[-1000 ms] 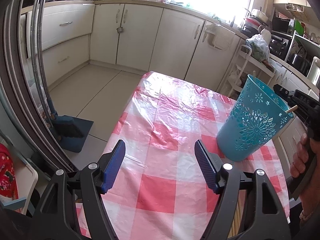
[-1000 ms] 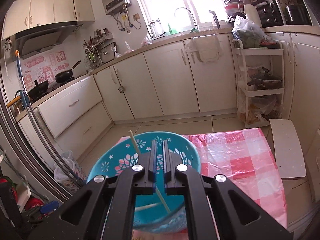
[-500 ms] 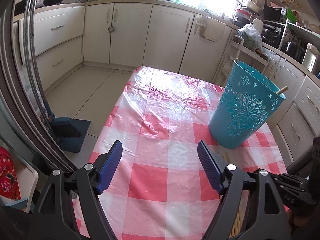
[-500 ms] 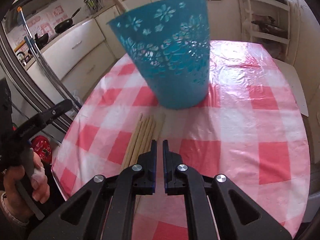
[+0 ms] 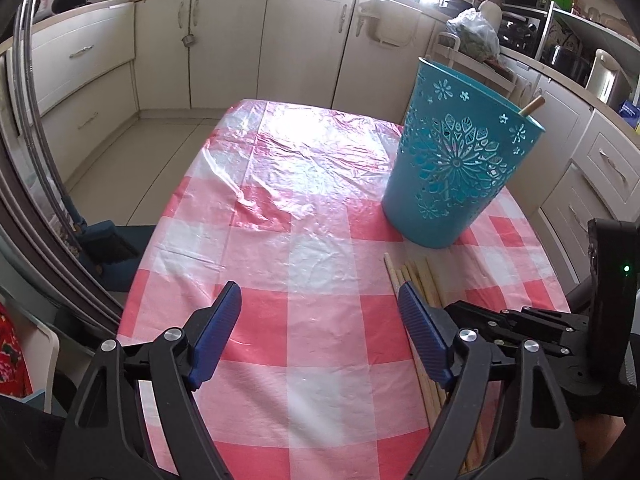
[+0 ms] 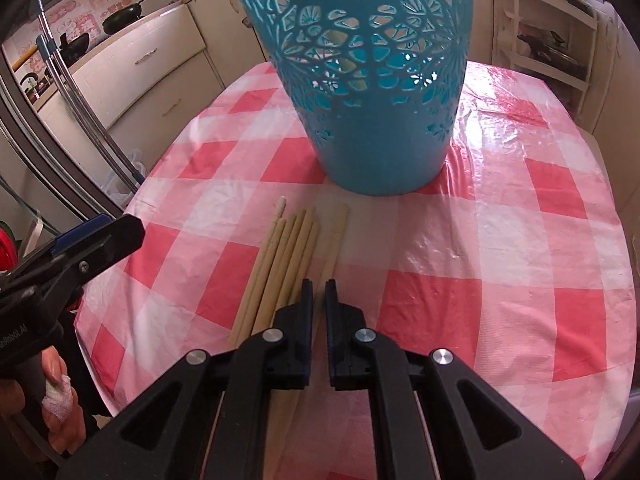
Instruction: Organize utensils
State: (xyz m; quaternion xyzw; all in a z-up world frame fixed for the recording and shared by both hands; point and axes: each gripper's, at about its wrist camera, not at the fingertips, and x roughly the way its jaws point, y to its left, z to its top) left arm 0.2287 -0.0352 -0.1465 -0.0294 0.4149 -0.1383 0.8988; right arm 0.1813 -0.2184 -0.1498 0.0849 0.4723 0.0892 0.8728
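A: What is the left gripper (image 5: 320, 324) doing?

B: It is hovering over the near part of the table (image 5: 280, 240), over the checked cloth (image 5: 256, 332). Its fingers (image 5: 218, 320) are standing wide apart and have just been opening further, with nothing between them.

A: And where are the chopsticks (image 6: 288, 256) lying?

B: They are lying side by side in a loose bundle on the cloth, between the near edge and the bin (image 6: 372, 80), their far tips just short of its base. One more stick (image 5: 531, 105) is poking up over the bin's rim.

A: And the right gripper (image 6: 319, 292)?

B: It is hanging low over the near ends of the bundle, fingers (image 6: 306, 304) drawn together and gripping nothing.

A: And the bin?

B: It is standing upright toward the table's right edge.
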